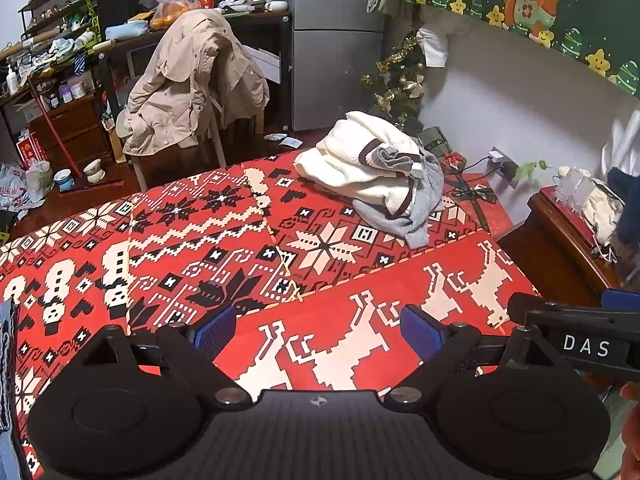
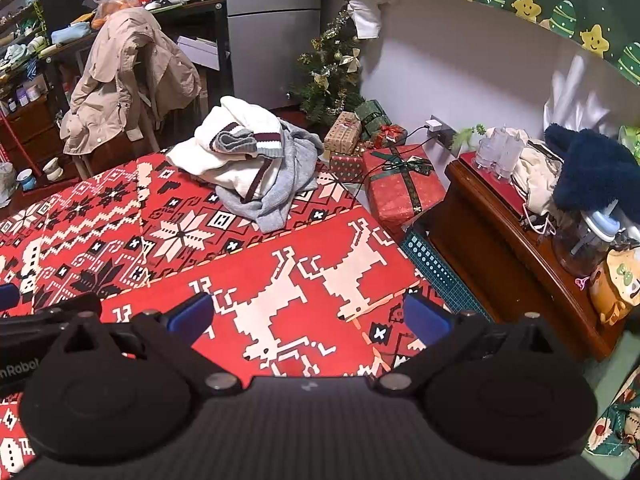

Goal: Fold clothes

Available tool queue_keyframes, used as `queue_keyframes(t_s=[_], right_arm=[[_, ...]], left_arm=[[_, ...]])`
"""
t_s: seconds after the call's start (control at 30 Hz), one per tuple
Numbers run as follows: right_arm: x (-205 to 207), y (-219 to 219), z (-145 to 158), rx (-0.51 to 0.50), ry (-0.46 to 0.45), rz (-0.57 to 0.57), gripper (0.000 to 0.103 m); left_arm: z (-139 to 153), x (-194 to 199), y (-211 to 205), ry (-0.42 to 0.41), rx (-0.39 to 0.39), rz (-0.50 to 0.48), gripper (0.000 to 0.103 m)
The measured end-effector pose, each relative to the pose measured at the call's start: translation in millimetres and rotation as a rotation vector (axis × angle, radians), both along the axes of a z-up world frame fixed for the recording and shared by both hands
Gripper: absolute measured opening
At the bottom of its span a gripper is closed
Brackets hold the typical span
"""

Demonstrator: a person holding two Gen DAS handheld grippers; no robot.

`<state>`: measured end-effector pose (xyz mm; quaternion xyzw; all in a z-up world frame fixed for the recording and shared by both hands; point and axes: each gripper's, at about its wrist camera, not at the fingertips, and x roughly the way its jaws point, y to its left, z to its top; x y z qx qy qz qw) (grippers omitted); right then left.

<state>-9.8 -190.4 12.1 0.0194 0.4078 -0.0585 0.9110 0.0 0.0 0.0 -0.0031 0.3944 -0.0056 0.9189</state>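
Left wrist view shows my left gripper [image 1: 316, 330] with its blue pads spread as wide as they go and nothing between them; only the red patterned cloth [image 1: 224, 224] lies beneath. My right gripper [image 2: 310, 318] stands the same way in its own view: jaws fully apart, empty, tilted down toward the cloth.

Location of the work: the pile of clothes [image 1: 374, 168] sits at the far edge of the cloth, well apart from both grippers. It consists of a cream knitted garment [image 2: 224, 148] with dark red stripe trim, lying on and tangled with a grey garment [image 2: 280, 188] whose lower part trails toward me.

Handling, as I judge it:
- Both garments are soft and limp; they will sag and drape when lifted and will not hold a shape.
- The cream knit looks thick and somewhat heavy for a single pinch; I expect it to stretch if hauled by one point.
- Neither is fragile or slippery; the pads should bite well on knit fabric.
- Best hold: a hem or shoulder edge, one gripper at each corner, so the garment hangs flat. The striped cuff or hem band is the firmest edge to pinch.
- Separate the cream piece first, since it lies on top.

View differences: the right wrist view alone shows the wrapped gift boxes [image 2: 404, 188] just beside the cloth and the full wooden side table [image 2: 516, 240] with its clutter. The left wrist view alone shows a strip of blue fabric [image 1: 7, 380] at its left border, and the side of my right gripper at its right edge.
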Motion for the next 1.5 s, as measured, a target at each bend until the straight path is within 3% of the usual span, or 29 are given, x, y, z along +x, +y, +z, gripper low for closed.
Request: queue_keyframes(t_s=[1.5], right_arm=[[-1.2, 1.6, 4.8, -0.007, -0.001, 0.009, 0.102]], left_arm=[[-0.8, -2.7, 5.6, 0.001, -0.029, 0.009, 0.09]])
